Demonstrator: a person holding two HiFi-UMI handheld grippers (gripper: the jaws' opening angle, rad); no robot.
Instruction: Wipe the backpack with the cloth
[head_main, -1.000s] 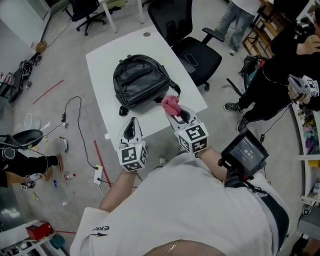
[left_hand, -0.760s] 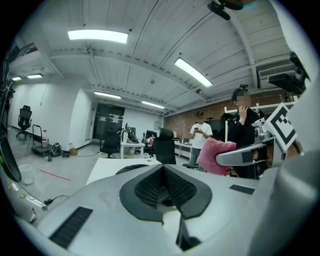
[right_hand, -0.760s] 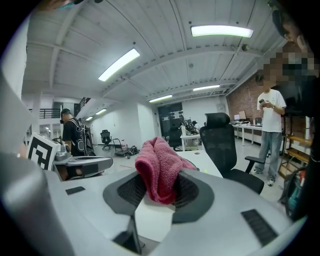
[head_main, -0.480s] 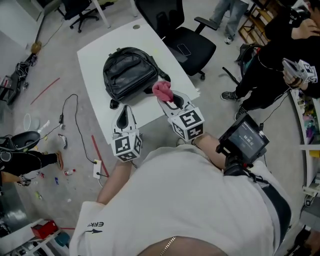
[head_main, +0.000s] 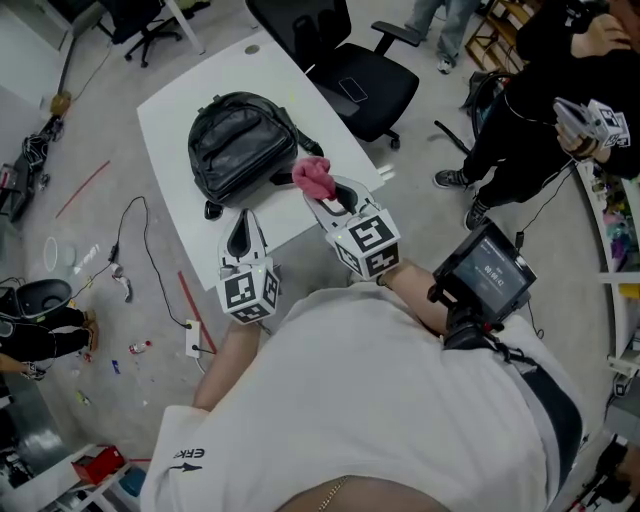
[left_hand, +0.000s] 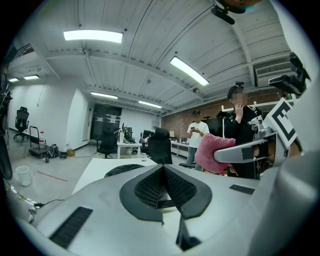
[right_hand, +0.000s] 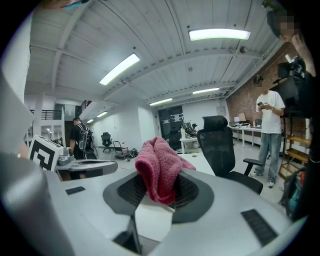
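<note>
A black backpack (head_main: 238, 148) lies flat on the white table (head_main: 168, 95). My right gripper (head_main: 322, 196) is shut on a bunched pink cloth (head_main: 313, 177), held just off the backpack's near right corner; in the right gripper view the cloth (right_hand: 159, 167) sticks up from between the jaws. My left gripper (head_main: 241, 226) is shut with nothing in it and hovers at the table's near edge, short of the backpack. In the left gripper view the backpack (left_hand: 122, 169) shows as a dark hump beyond the jaws, and the cloth (left_hand: 211, 152) appears at the right.
A black office chair (head_main: 345, 65) stands against the table's far right side. People stand at the right (head_main: 545, 110). Cables and small litter lie on the floor to the left (head_main: 120, 270). A screen device (head_main: 490, 277) is strapped to my right forearm.
Both grippers and the backpack have shifted left and up in the head view as the head moved; the cloth stays gripped near the backpack's corner.
</note>
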